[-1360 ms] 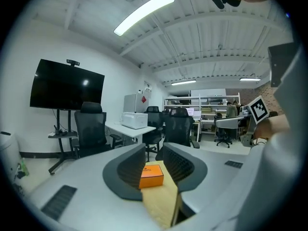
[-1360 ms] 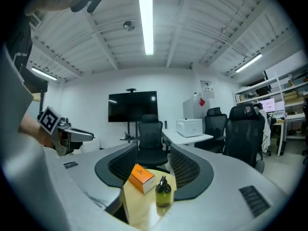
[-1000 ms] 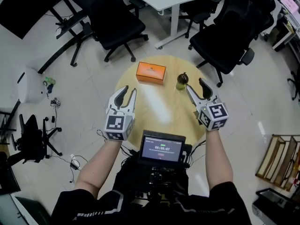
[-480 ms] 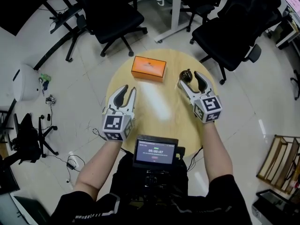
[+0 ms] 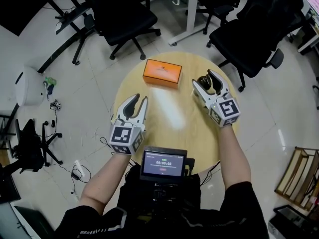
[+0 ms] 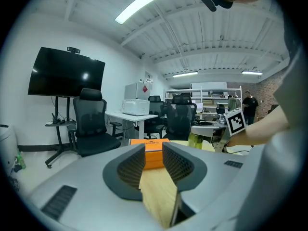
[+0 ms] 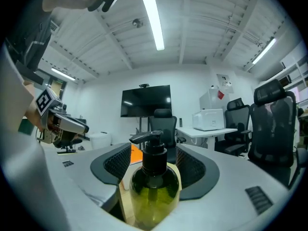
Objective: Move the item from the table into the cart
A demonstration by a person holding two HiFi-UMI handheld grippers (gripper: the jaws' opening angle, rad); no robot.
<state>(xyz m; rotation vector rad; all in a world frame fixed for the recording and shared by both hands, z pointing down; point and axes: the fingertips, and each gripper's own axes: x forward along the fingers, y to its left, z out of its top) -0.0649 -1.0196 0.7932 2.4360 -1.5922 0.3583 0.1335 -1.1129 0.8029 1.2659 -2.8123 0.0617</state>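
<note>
Your right gripper (image 5: 210, 79), jaws spread wide, brackets the green pump bottle (image 7: 153, 189) on the table (image 5: 172, 116), no squeeze on it; your left gripper (image 5: 137, 101) hovers unclenched and empty, short of the orange box (image 5: 162, 72)

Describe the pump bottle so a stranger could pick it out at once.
On the round wooden table, look to the far right side, where the right hand-held gripper brackets it with open jaws. It is a round olive-green bottle with a black pump top, unlike the flat orange box to its left.
</note>
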